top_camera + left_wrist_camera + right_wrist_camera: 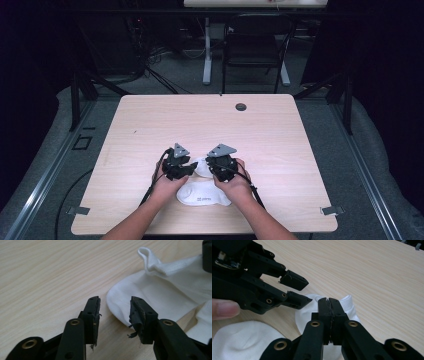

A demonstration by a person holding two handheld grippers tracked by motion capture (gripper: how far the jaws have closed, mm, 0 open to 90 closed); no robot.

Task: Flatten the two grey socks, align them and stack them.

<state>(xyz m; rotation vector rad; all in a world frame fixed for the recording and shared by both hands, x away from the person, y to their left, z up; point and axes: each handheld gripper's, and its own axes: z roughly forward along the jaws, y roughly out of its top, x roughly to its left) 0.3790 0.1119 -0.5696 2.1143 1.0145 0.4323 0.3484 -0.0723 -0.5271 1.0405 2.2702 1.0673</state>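
Note:
Two white socks lie near the table's front edge. The smaller sock [202, 166] [162, 295] [303, 315] sits between my two grippers. My left gripper [192, 167] [115, 312] [303, 291] is open, its jaws just short of the sock's rounded edge and touching nothing. My right gripper [212, 170] [329, 301] is shut, its tips on the sock's ribbed cuff [348, 302], which bunches up on both sides of them and appears pinched. The second sock [202, 195] [242, 340] [202, 320] lies flat closer to the person.
The light wooden table [150, 125] has a round grommet [241, 106] near its far edge. A chair [252, 45] and a desk leg [207, 50] stand on the floor beyond it. A fingertip [224, 308] shows beside the left gripper.

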